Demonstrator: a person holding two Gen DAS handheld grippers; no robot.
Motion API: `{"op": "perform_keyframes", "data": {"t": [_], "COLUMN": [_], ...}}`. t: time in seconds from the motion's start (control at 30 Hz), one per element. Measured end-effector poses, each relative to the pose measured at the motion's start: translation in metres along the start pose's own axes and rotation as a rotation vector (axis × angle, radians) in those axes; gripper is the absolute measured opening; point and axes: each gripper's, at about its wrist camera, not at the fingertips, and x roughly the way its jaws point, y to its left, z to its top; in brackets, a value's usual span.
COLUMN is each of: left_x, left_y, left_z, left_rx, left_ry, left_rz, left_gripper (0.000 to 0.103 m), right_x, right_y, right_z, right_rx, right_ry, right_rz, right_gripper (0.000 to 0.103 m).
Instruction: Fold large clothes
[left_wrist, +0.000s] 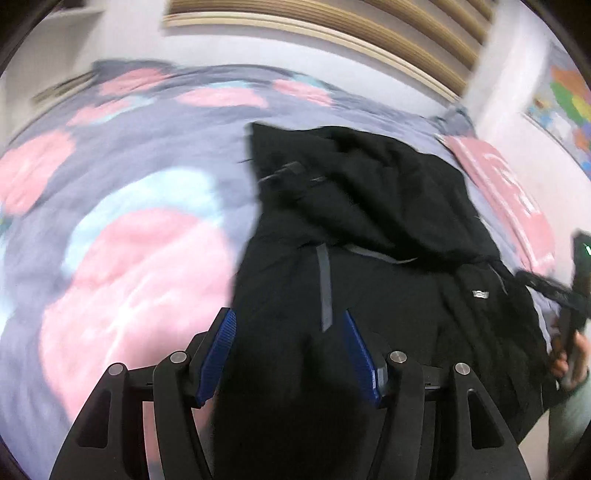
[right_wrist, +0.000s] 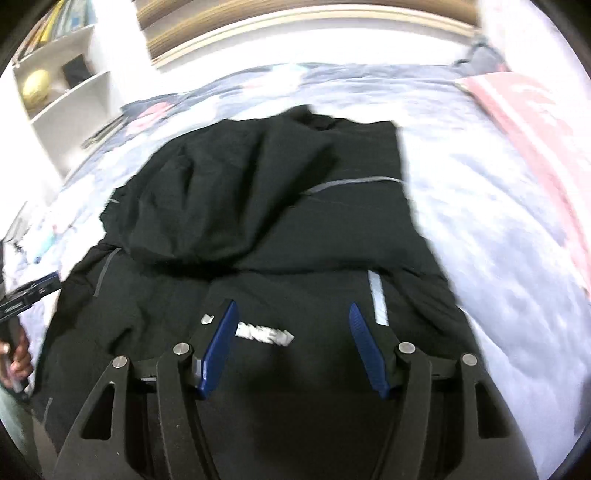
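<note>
A: The black jacket (right_wrist: 280, 221) lies spread on the bed (left_wrist: 122, 236), over the flowered bedspread, with one part already thrown across its upper half. It sits nearer the pink pillow (left_wrist: 506, 195) than the open side of the bed.

B: And your tools?

A: Your left gripper (left_wrist: 290, 328) hangs above the jacket's near left edge, jaws wide with nothing between them. Your right gripper (right_wrist: 291, 321) hangs above the chest, over the white lettering (right_wrist: 266, 334), jaws also wide and empty. Neither one touches the cloth, as far as the blurred views show.

B: How will it handle?

A: By the look of it, soft and limp, with some bulk; I'd guess padded, so heavier than a shirt and apt to spring back from a crease. The shell looks smooth, so a shallow pinch may slip.

B: So where do you take hold?

A: Judge it this way: take a deep bite at the hem corners or side seams, one gripper on each side, where the layers are doubled. Avoid the grey reflective strips (right_wrist: 378, 297); they look slicker. Lift both sides together, or the loose half will sag and drag the fold askew.
</note>
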Motion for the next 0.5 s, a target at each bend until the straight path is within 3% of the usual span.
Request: {"op": "perform_keyframes", "data": {"t": [0.13,0.23,0.3,0.4,0.5], "left_x": [-0.011,-0.018,-0.023,-0.024,-0.016], "left_y": [0.023,0.046,0.049,0.048,0.044], "left_z": [-0.032,-0.056,-0.065,-0.068,-0.069], "left_rx": [-0.117,-0.258,-0.284,-0.273,-0.278], "left_ry": [0.024,0.122,0.136,0.149,0.167], "left_rz": [-0.015,-0.156,-0.238,-0.175,-0.194], "left_gripper": [0.061,0.061,0.061,0.061,0.061], "right_x": [-0.031,-0.043,-0.054,-0.062,-0.065], "right_y": [-0.025,-0.045,-0.061,-0.080,-0.098], "right_z": [-0.031,-0.052,-0.066,-0.079,-0.091], "right_rx": [0.072,0.130,0.157,0.198,0.257], "right_ry": [-0.026,0.032,0.036,0.053,0.075], "right_rz": [-0.052,-0.105,-0.115,-0.166,-0.128], "right_gripper": [0.066,0.066,0.066,0.066,0.067]}}
